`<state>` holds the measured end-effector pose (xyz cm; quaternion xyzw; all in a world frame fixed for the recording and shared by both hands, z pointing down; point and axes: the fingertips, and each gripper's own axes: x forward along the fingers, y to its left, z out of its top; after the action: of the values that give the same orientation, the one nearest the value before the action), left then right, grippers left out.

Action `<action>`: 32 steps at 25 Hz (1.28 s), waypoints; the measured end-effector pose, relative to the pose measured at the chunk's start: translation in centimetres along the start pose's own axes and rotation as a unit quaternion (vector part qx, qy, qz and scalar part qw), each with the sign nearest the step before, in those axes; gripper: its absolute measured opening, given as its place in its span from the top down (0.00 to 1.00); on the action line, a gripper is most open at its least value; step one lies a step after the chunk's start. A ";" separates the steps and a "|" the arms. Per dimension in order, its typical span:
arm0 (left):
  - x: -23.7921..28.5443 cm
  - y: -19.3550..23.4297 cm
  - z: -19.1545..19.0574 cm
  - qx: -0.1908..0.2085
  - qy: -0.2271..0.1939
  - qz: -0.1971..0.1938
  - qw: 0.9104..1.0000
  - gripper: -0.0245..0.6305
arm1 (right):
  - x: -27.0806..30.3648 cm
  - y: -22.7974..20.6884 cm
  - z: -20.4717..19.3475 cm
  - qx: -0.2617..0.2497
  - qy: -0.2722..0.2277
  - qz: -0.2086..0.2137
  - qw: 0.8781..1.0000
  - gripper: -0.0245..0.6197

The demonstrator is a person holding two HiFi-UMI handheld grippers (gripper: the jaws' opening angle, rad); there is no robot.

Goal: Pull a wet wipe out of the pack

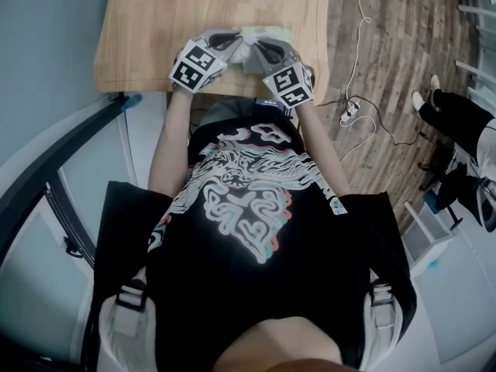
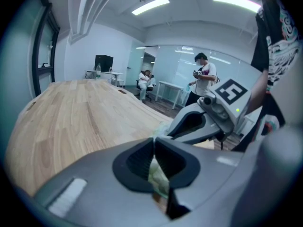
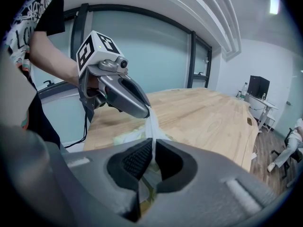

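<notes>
Wooden table [image 1: 194,22], long, pale grain, with office desks behind. Pack [image 3: 124,137], pale green, lay near the table's near edge, below both tools. Wet wipe [image 3: 150,124] rose from it as a white stretched strand. Left gripper [image 3: 144,111] was clamped on the strand's upper end. Right gripper [image 3: 153,145] had its jaws closed on the same strand lower down, just above the pack.

Wooden table [image 1: 170,22] open ahead — wipe pack [image 1: 273,31] the obstacle, near edge.
</notes>
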<state>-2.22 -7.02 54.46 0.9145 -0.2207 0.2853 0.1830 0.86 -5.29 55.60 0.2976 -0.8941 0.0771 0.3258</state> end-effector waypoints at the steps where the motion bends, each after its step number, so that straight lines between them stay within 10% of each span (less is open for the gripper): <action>1: 0.0 0.0 0.0 -0.001 -0.001 0.001 1.000 0.96 | 0.0 0.0 0.1 -0.001 -0.001 0.000 1.000 0.93; 32: -0.9 0.9 0.1 -0.019 -0.010 0.023 1.000 0.96 | -0.1 0.3 0.1 0.000 -0.004 -0.001 1.000 0.93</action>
<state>-3.31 -7.53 53.99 0.9084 -0.2488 0.2758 0.1918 0.64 -5.02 55.46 0.2985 -0.8951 0.0762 0.3222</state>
